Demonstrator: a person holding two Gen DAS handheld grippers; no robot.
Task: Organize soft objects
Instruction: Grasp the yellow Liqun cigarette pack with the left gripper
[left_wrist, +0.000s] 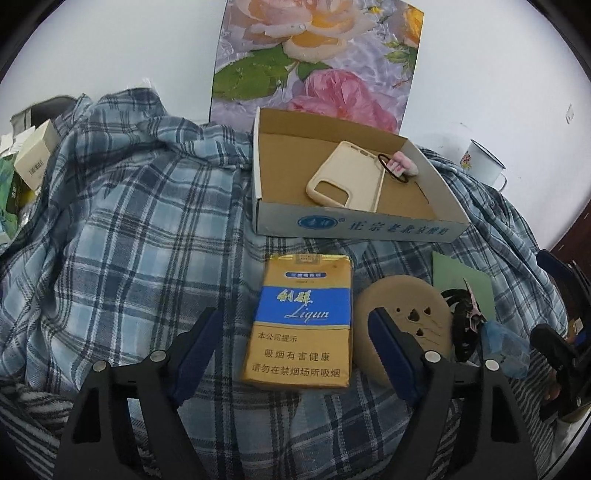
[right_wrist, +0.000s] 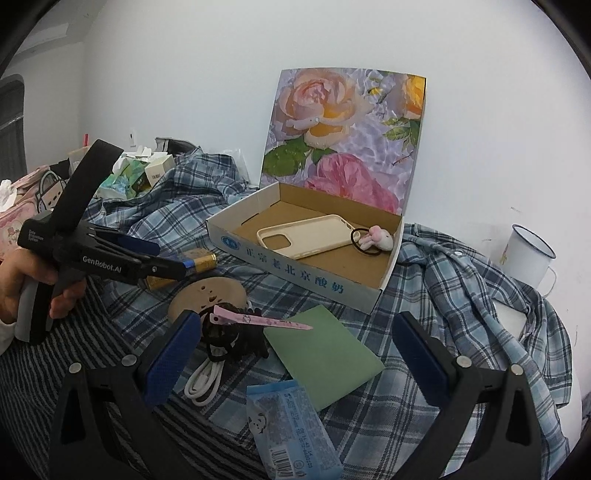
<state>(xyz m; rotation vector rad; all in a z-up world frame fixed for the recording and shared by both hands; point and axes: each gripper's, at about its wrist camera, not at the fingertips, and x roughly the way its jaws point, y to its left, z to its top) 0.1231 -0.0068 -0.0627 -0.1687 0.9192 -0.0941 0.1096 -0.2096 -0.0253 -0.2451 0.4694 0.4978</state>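
My left gripper (left_wrist: 295, 317) points down at a yellow and blue cigarette pack (left_wrist: 299, 321) lying on the plaid shirt (left_wrist: 129, 221). The pack sits between its blue pads (left_wrist: 384, 332), with a gap on each side, so the gripper is open. The right gripper (right_wrist: 295, 325) is open and holds nothing, hovering above a green card (right_wrist: 325, 354) and a pink hair clip (right_wrist: 258, 321) on a black hair tie (right_wrist: 232, 339). Behind, an open cardboard box (right_wrist: 295, 273) holds a cream phone case (right_wrist: 306, 236) and a bunny hair tie (right_wrist: 376, 238).
A round tan pad (left_wrist: 413, 306) lies right of the pack. A white cable (right_wrist: 203, 384) and a blue tissue packet (right_wrist: 291, 428) lie near the front. An enamel mug (right_wrist: 528, 254) stands at the right, small boxes (left_wrist: 33, 162) at the left. The floral lid leans on the wall.
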